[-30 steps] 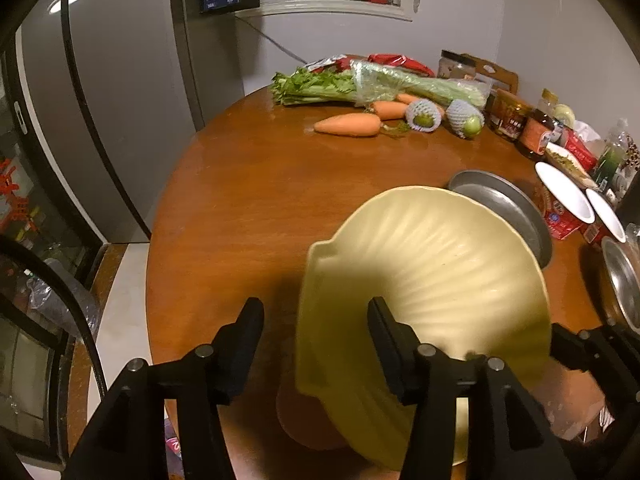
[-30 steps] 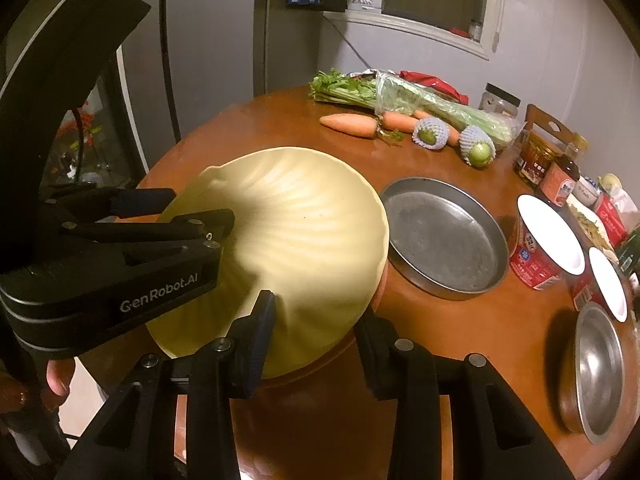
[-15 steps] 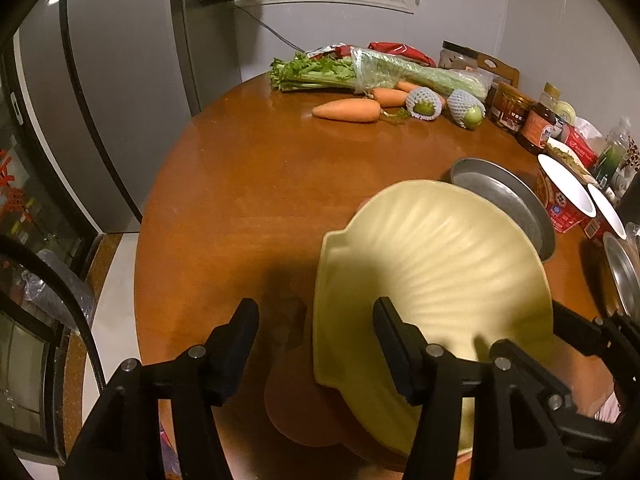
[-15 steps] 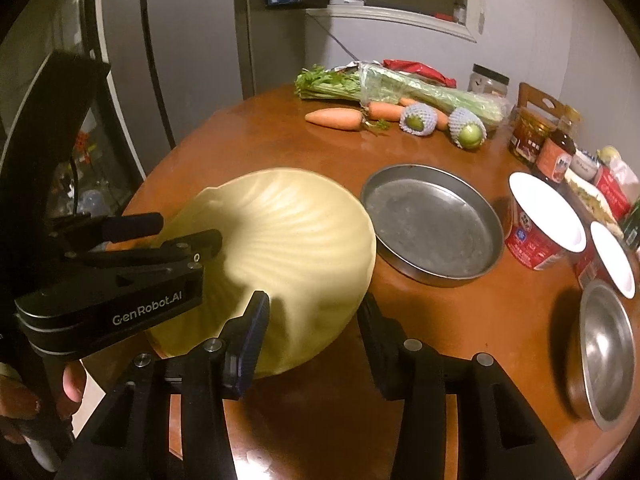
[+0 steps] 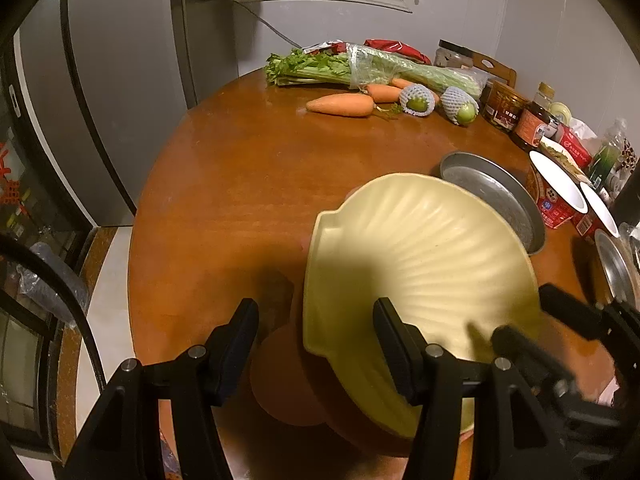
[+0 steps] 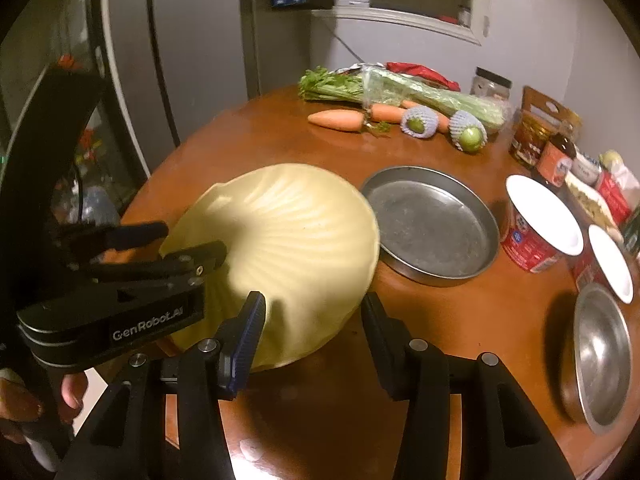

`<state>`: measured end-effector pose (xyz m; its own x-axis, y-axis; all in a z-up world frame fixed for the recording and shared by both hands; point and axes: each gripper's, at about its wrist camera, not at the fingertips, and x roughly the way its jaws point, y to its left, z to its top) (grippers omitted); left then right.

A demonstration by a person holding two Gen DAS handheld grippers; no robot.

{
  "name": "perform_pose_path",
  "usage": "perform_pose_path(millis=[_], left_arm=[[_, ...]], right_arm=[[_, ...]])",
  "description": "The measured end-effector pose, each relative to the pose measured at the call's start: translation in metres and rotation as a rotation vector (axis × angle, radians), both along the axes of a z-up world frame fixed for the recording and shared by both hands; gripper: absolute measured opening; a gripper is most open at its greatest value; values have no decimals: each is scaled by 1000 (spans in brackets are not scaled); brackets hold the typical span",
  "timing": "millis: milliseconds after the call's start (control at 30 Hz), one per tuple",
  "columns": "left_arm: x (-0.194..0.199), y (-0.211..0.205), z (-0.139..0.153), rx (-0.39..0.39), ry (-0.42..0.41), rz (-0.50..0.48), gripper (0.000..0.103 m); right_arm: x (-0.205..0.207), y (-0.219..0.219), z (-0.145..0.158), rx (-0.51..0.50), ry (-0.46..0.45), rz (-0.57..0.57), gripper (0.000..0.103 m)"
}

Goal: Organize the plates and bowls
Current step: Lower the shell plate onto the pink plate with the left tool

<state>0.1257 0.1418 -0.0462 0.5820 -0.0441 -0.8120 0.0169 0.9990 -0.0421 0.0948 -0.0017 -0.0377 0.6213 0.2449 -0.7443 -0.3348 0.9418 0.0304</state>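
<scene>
Resting yellow shell plate, right tongs opening, straddling rim

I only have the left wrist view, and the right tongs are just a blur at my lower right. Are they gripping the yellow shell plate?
Observer: No. In the right wrist view the right tongs are opening. The near rim of the yellow plate lies between the fingers, but neither pad presses on it.
Operator: The plate hides part of the metal pan behind it. Anything inside?
Observer: Nothing. The whole floor of the metal pan shows from that side, and it is bare.
Operator: And the steel bowl cut off at my right edge?
Observer: The steel bowl is in full view there. It is empty and stands well apart from the plate, off to its right.
</scene>
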Motion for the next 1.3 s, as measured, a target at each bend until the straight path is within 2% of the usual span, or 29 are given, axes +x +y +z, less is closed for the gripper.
perform_pose_path(millis=[100, 300, 433, 567, 933, 1300], left_arm=[[2, 2, 0, 4, 3, 11, 59], [3, 6, 1, 5, 5, 24, 59], [3, 6, -1, -24, 13, 9, 59], [0, -2, -1, -17, 15, -5, 60], [-11, -13, -2, -66, 37, -9, 60], [-14, -23, -3, -74, 41, -9, 60]], right_arm=[[0, -5, 3, 12, -6, -13, 52], [-2, 8, -4, -17, 22, 45, 52], [-3, 12, -7, -22, 27, 57, 53], [-2, 9, -7, -6, 36, 64, 53], [3, -4, -11, 63, 92, 59, 53], [-1, -17, -12, 67, 97, 58, 53]])
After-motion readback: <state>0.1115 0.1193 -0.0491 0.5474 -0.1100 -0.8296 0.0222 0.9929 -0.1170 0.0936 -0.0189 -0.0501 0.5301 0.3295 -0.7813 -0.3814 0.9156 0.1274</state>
